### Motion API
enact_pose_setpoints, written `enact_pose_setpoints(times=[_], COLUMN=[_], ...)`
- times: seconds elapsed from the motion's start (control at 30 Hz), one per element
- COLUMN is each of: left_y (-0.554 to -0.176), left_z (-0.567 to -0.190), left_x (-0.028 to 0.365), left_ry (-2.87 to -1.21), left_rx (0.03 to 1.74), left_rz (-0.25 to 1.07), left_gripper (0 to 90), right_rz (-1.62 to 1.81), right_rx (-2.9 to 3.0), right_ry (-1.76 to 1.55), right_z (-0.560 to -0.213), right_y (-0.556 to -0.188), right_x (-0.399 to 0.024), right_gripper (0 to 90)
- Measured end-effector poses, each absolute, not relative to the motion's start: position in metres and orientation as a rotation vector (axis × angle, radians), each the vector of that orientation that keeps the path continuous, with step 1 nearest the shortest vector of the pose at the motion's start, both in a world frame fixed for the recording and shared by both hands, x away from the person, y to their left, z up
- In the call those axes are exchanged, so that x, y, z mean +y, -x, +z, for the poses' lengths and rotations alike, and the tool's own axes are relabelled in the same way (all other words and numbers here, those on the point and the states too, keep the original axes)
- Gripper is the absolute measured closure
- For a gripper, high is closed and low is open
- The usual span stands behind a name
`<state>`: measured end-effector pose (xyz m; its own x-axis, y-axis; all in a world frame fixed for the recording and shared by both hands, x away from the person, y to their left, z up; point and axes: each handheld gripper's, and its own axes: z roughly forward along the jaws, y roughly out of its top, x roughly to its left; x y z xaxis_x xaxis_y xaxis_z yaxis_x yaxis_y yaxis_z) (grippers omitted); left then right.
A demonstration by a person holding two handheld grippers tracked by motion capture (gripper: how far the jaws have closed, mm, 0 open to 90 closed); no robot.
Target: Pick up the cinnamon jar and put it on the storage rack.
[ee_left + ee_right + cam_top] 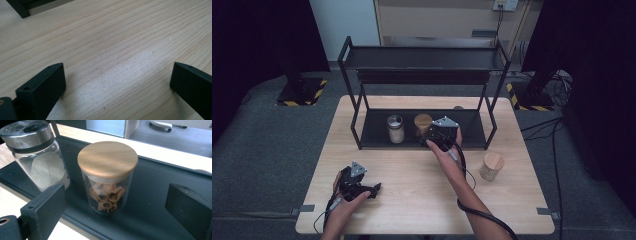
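While the right gripper [432,138] is hanging at the front edge of the rack's bottom shelf [472,131], its jaws are standing wide with nothing pressed between them. The cinnamon jar [107,176], glass with a wooden lid, is sitting upright on that dark shelf, between the jaws in the right gripper view but apart from both. So the step in hand is reading as a release: jar placed on the shelf, gripper letting go.

The metal-lidded shaker [37,157] is standing just beside the cinnamon jar, to its left in the right gripper view and not touching it as far as I can tell. In the high view both are sitting side by side on the shelf.

A second wooden-lidded jar [491,166] is waiting on the tabletop [412,200] to the right, well apart from the rack, and is likely the next one to shelve.

The left gripper [362,189] is resting low over the tabletop near the front left, jaws wide, holding nothing; bare wood is lying between them in the left gripper view.

Next move, as a judgement: backing the right gripper straight out without clipping the cinnamon jar or the rack's front post [490,125], then swinging right to the second jar and closing round its glass body below the lid.
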<state>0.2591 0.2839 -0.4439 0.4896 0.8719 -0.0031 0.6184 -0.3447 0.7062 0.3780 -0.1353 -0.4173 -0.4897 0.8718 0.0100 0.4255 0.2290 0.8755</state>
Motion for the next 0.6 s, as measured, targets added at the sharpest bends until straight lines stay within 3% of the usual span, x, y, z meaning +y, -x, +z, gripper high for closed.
enact_pose_setpoints(times=[0.6], left_y=[-0.259], left_z=[-0.444], left_x=[0.284], left_ry=[-2.084], left_rx=[1.223], left_rz=[0.503], left_gripper=[0.0], right_rz=[1.173], right_rx=[2.045], right_ry=[-1.176], right_z=[-0.397], right_y=[-0.343], right_x=[-0.160], right_gripper=[3.4])
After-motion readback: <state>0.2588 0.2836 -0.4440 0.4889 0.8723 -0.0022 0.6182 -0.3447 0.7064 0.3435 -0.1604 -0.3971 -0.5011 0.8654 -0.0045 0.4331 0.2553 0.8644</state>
